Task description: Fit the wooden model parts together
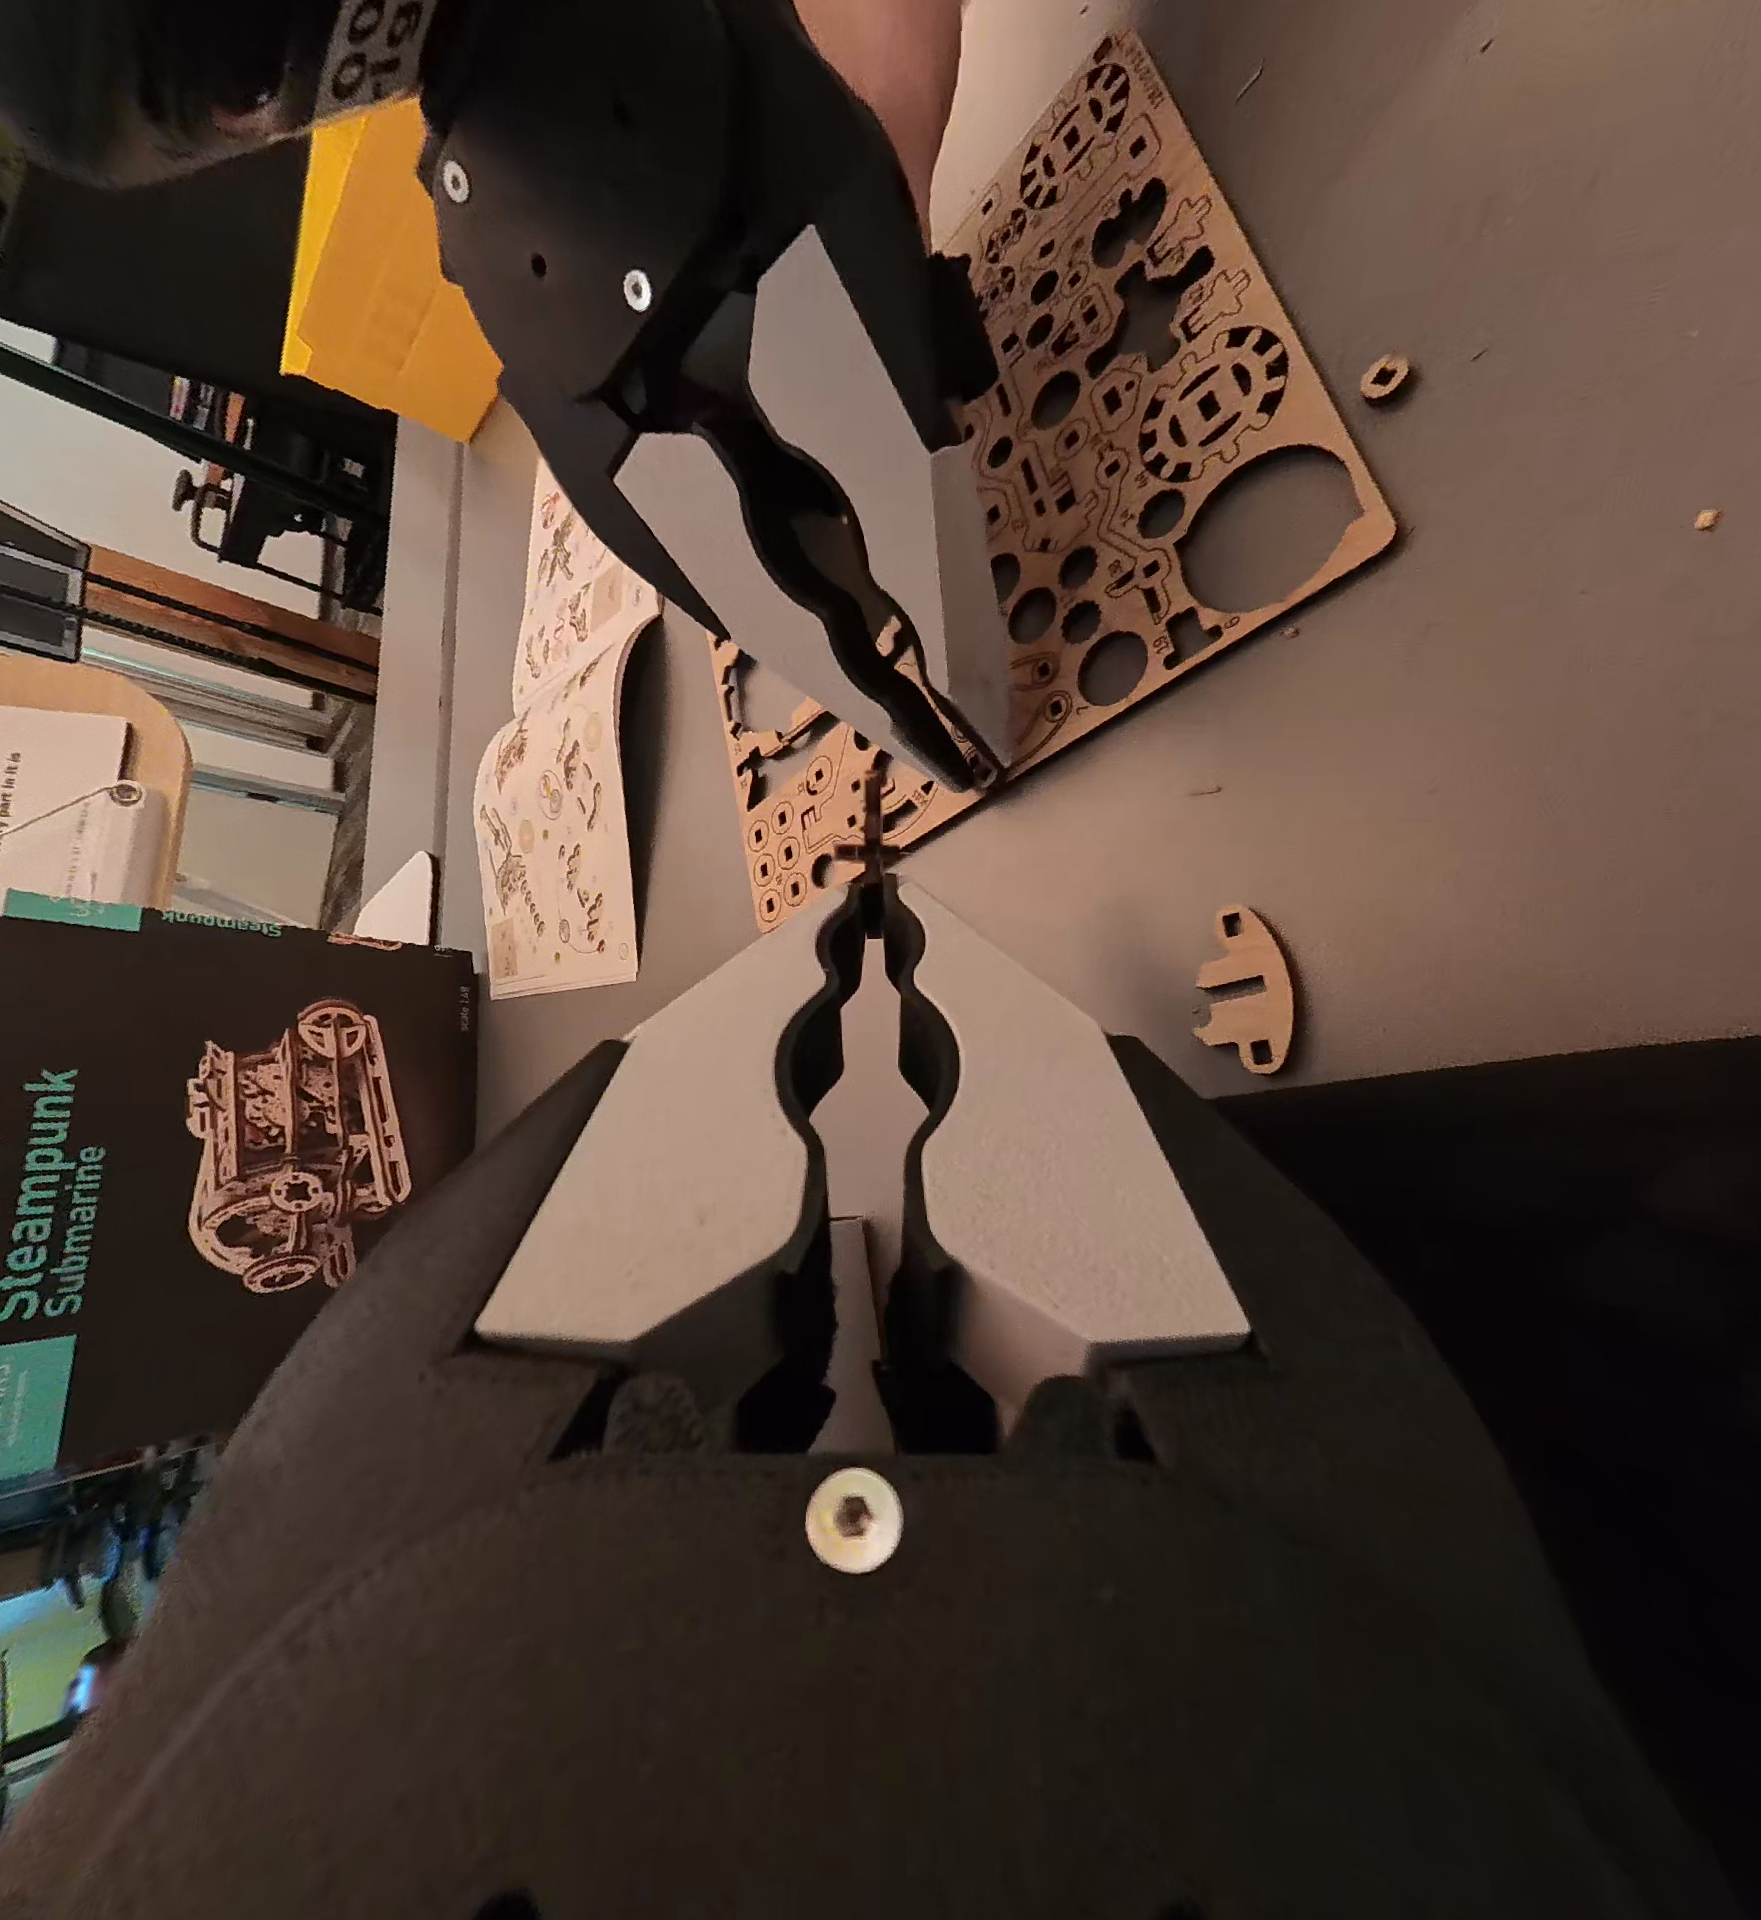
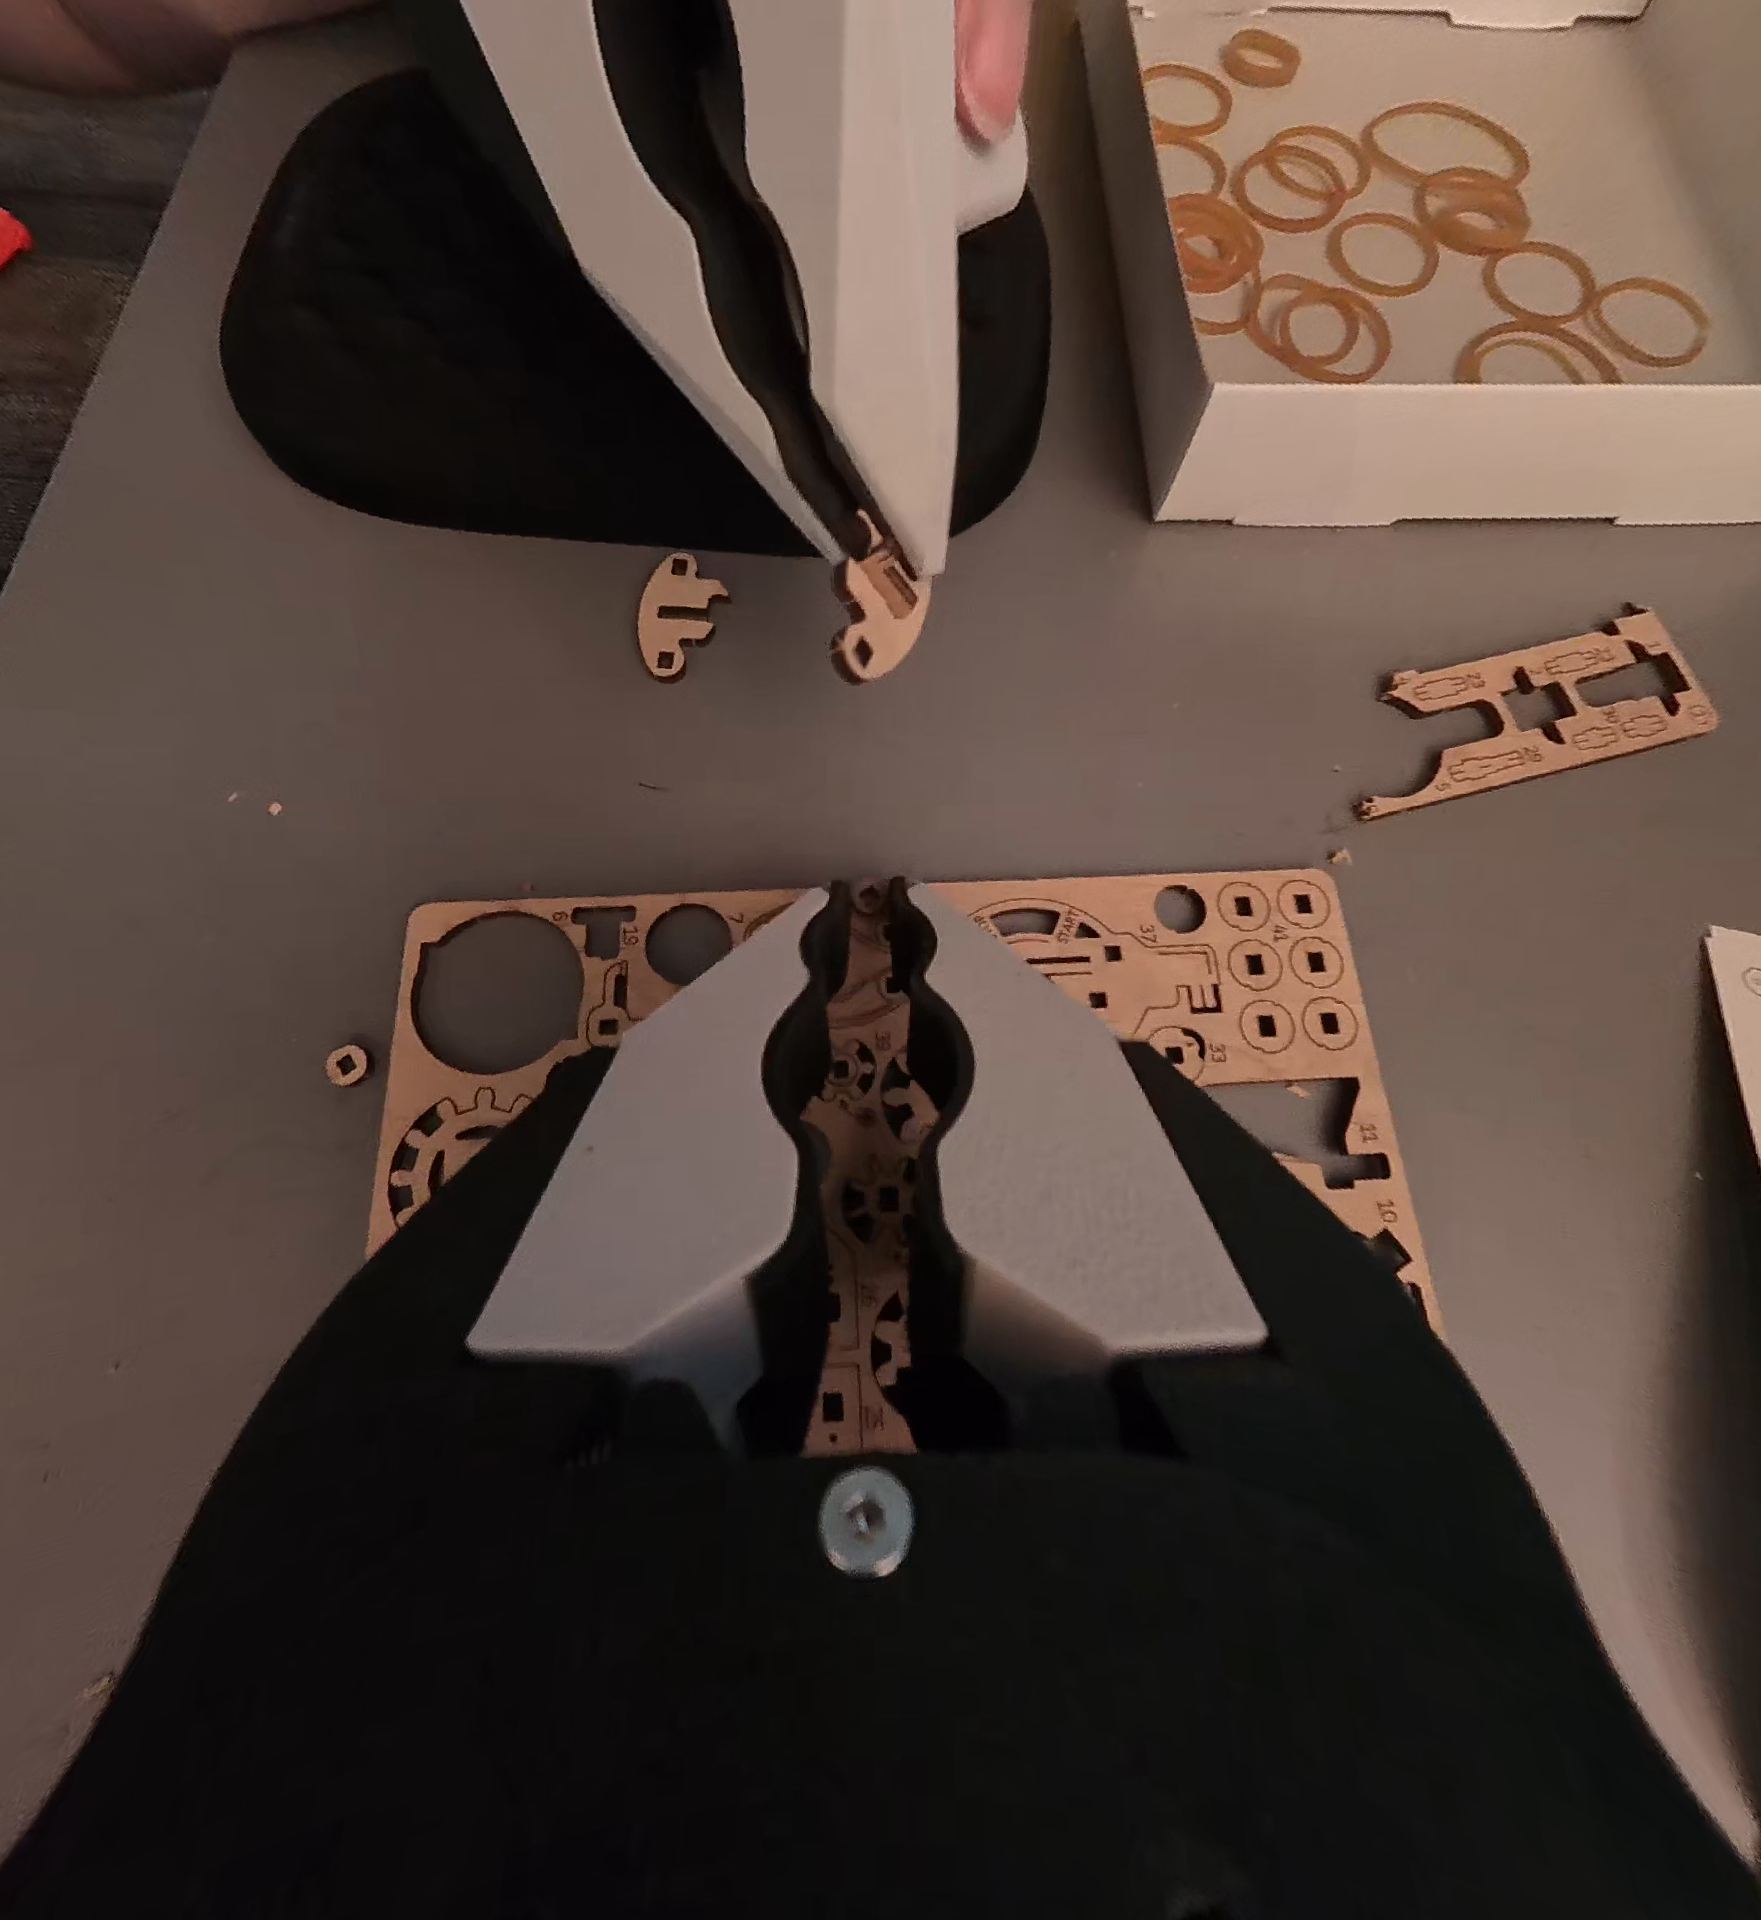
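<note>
My left gripper [image 1: 871, 896] is shut on a rounded, slotted wooden plate [image 2: 878, 623], which the left wrist view shows edge-on [image 1: 868, 854]. It reaches in from the top of the right wrist view [image 2: 876, 561] and holds the plate just above the grey table. My right gripper [image 2: 865, 891] is shut on a small wooden piece [image 2: 865, 898], too small to make out. In the left wrist view its tips [image 1: 971, 771] are a short gap from the plate. A second matching plate [image 2: 678, 618] lies loose on the table [image 1: 1245, 987].
A punched-out wooden sheet [image 2: 1271, 987] lies under my right gripper [image 1: 1167, 416]. A sheet fragment [image 2: 1551, 717], a small ring piece [image 2: 346, 1062], a white box of rubber bands [image 2: 1427, 457], an open instruction booklet [image 1: 564, 810], the kit box [image 1: 180, 1143] and a black pad [image 2: 336, 343] surround the work spot. The grippers' ends are close to 5 cm from one another.
</note>
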